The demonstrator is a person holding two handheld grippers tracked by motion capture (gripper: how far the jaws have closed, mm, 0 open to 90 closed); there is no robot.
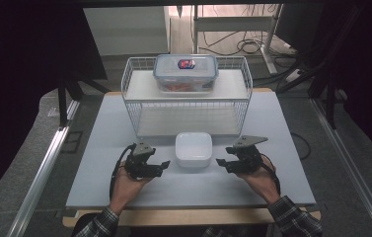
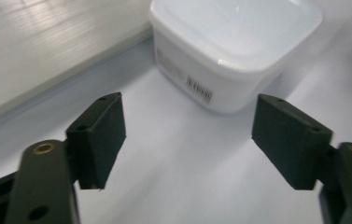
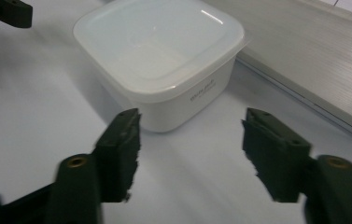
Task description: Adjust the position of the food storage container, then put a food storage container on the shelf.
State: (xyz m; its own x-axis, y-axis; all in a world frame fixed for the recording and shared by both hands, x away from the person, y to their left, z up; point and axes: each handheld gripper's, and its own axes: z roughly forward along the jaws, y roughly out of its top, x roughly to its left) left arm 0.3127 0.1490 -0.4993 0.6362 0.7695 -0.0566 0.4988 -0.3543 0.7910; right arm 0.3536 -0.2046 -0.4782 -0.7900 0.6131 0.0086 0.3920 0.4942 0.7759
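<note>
While the white lidded box (image 1: 193, 149) sat on the table (image 1: 99, 148), left gripper (image 1: 163, 167) and right gripper (image 1: 221, 163) were held beside it, jaws spread, nothing grasped.

White square lidded plastic container (image 1: 193, 149), rounded corners, upright on the table, lid closed, just before a wire rack

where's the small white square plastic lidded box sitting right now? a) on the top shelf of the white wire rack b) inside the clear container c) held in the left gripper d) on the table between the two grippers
d: the small white square plastic lidded box rests on the table, with the left gripper and the right gripper open on either side, neither touching it.
</note>
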